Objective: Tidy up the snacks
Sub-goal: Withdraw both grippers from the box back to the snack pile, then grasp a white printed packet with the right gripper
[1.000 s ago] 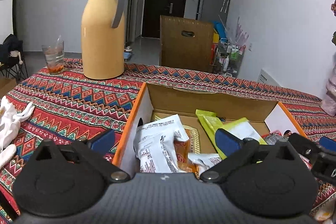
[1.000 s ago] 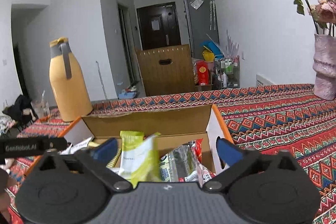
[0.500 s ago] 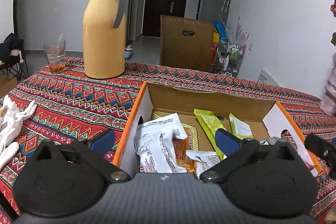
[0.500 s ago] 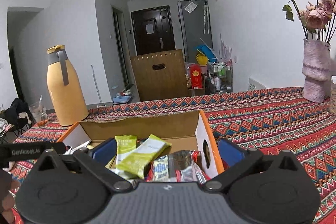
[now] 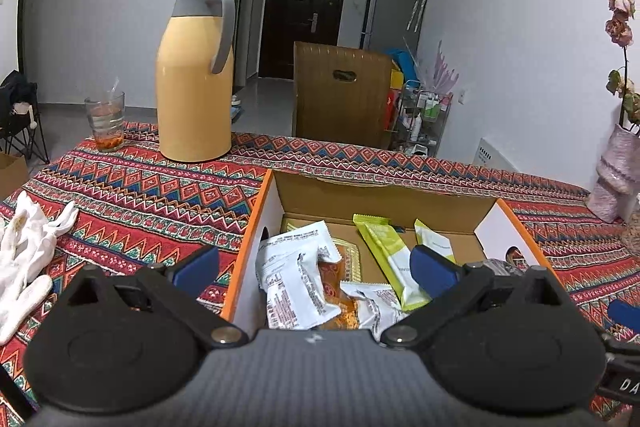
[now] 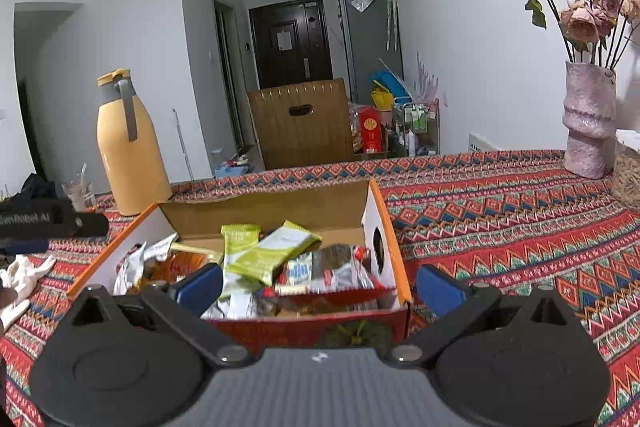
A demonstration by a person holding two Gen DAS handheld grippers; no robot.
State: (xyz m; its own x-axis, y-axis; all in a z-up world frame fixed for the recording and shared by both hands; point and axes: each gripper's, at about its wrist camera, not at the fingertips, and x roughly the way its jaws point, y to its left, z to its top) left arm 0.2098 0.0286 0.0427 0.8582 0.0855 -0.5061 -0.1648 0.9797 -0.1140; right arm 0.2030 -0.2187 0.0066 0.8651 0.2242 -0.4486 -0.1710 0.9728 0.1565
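Snack packets (image 6: 272,259) are crowding the open cardboard box (image 6: 276,207) from wall to wall. Bare tablecloth (image 6: 520,227) is lying open toward the right edge, where a vase (image 6: 588,123) is standing; a thermos (image 5: 194,75) is blocking the far left corner.

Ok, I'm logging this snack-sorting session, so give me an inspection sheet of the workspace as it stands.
Surface: table under a patterned cloth.
Job's things: open cardboard box holding snack packets, with green bars on top.
Clutter: yellow thermos, glass, white gloves, pink vase of dried roses.
Grippers: left hand-held gripper open and empty; right hand-held gripper open and empty.
Cables: nothing seen.
Surroundings: wooden chair, dark door, fridge.
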